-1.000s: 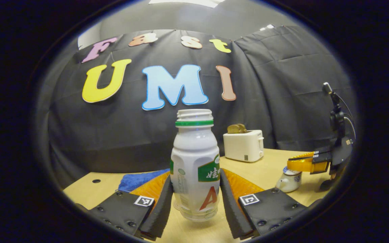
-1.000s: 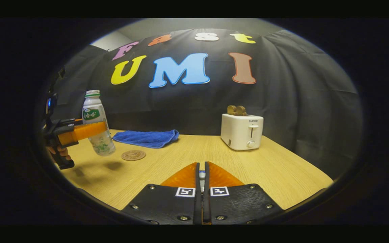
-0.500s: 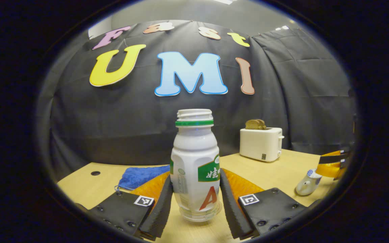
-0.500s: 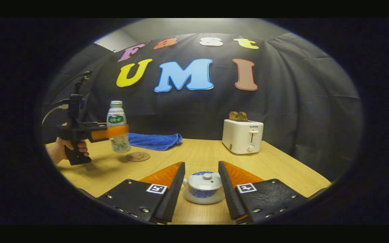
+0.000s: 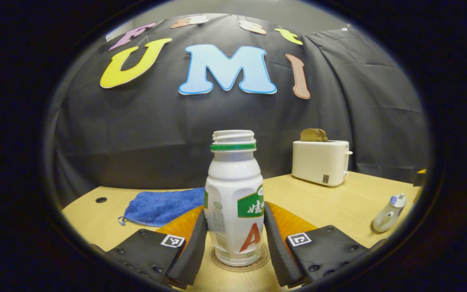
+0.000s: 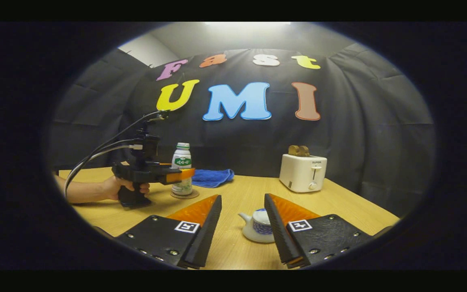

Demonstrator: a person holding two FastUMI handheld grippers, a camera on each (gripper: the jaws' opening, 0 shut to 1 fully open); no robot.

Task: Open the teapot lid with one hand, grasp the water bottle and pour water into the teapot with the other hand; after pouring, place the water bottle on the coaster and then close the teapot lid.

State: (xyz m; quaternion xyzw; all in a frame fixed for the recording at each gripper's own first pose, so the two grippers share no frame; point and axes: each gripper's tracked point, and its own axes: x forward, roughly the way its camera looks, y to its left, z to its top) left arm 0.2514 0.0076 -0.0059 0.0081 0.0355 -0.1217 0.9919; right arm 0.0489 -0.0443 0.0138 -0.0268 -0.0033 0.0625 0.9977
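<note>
The white water bottle (image 5: 233, 202), uncapped with a green neck ring, stands upright on the round brown coaster (image 5: 239, 265). My left gripper (image 5: 235, 211) is shut on its sides. In the right gripper view the same bottle (image 6: 182, 170) stands on the coaster (image 6: 185, 195) at the left, held by the left gripper (image 6: 185, 174) and a hand (image 6: 116, 188). The small white and blue teapot (image 6: 255, 227) sits on the table with its lid on, just ahead of my open right gripper (image 6: 242, 196) and partly behind its right finger. The teapot (image 5: 387, 211) also appears at the far right of the left gripper view.
A blue cloth (image 5: 160, 207) lies behind the bottle on the wooden table (image 6: 237, 194). A white toaster (image 6: 303, 173) with bread in it stands at the back right, against the black booth wall. Cables run from the left gripper's top (image 6: 108, 146).
My left gripper carried the bottle left and down onto the coaster. My right gripper opened, leaving the lid on the teapot, and drew back from it.
</note>
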